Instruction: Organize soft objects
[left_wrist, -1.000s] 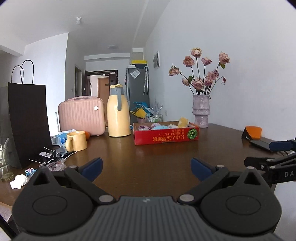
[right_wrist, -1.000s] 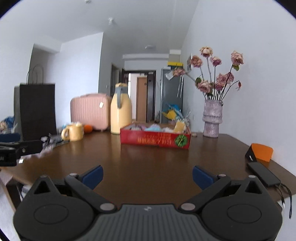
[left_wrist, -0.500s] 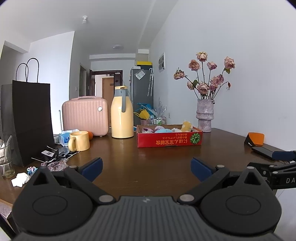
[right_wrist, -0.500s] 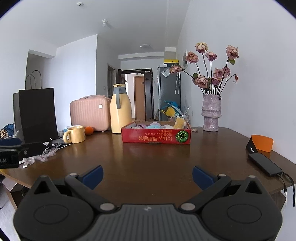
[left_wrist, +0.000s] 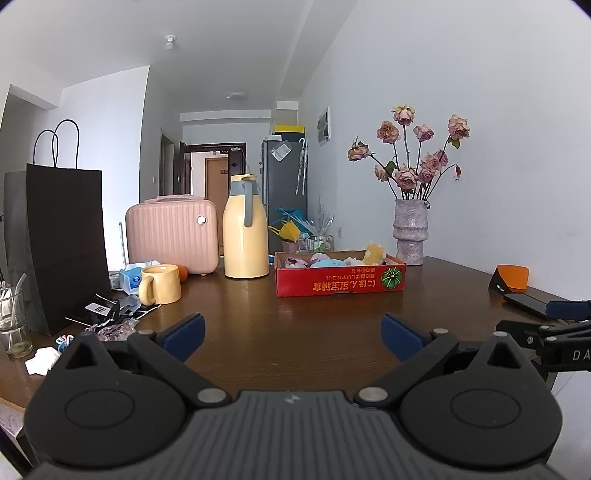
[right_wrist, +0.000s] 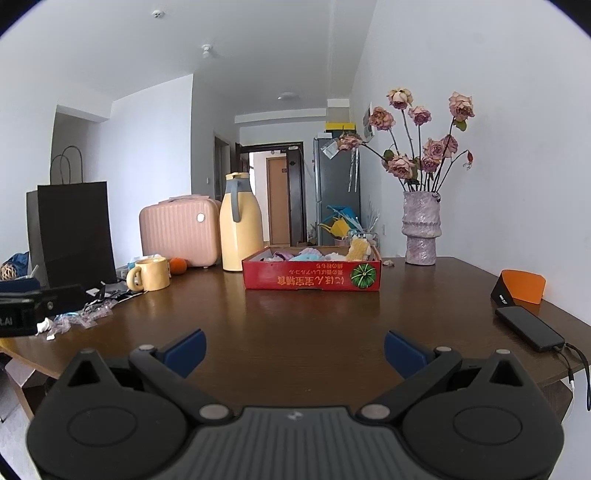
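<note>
the soft toys (left_wrist: 334, 261) lie in the red box (left_wrist: 340, 284), which stands toward the far edge of the table (left_wrist: 295, 332), just beside the yellow jug (left_wrist: 245, 232). a vase (right_wrist: 421, 229) stands near the far right corner. the left gripper (left_wrist: 291, 334) and the right gripper (right_wrist: 293, 350) are both spread wide and empty, above the near edge.

Both tools drawn back from the red box (left_wrist: 340, 282), view levelled, more table (right_wrist: 295, 325) visible
</note>
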